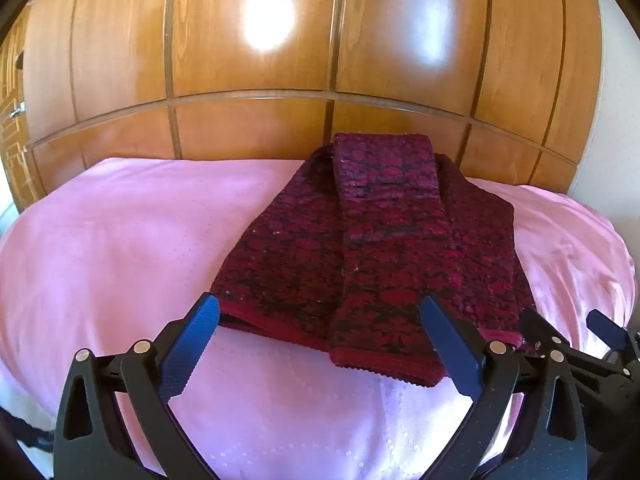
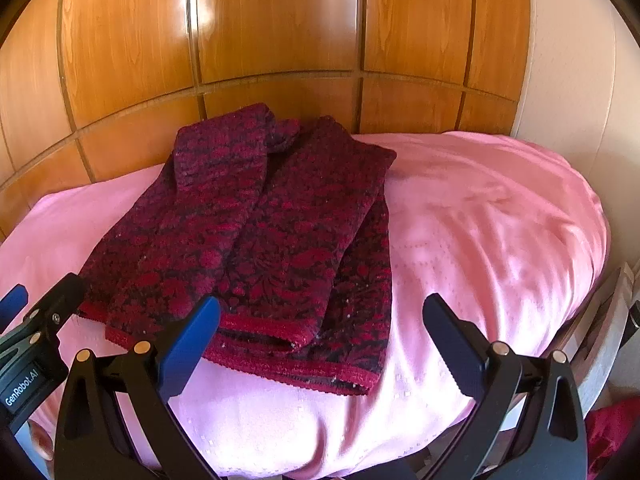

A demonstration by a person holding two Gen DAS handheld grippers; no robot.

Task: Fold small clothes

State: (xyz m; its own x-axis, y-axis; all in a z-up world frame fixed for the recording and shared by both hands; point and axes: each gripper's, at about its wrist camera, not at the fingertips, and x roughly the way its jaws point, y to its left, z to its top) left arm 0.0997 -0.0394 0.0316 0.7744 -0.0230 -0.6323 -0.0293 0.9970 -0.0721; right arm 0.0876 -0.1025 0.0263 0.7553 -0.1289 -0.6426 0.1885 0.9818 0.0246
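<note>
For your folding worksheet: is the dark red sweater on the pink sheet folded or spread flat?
Partly folded: the sweater has both sleeves laid lengthwise over its body, hem not yet folded up.

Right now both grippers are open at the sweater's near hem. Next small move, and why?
Probably close both on the ribbed hem and carry it toward the far end. The sweater lies on the pink sheet with sides and sleeves already folded in, and the left gripper and right gripper are both open and empty, so only the lengthwise fold seems left.
</note>
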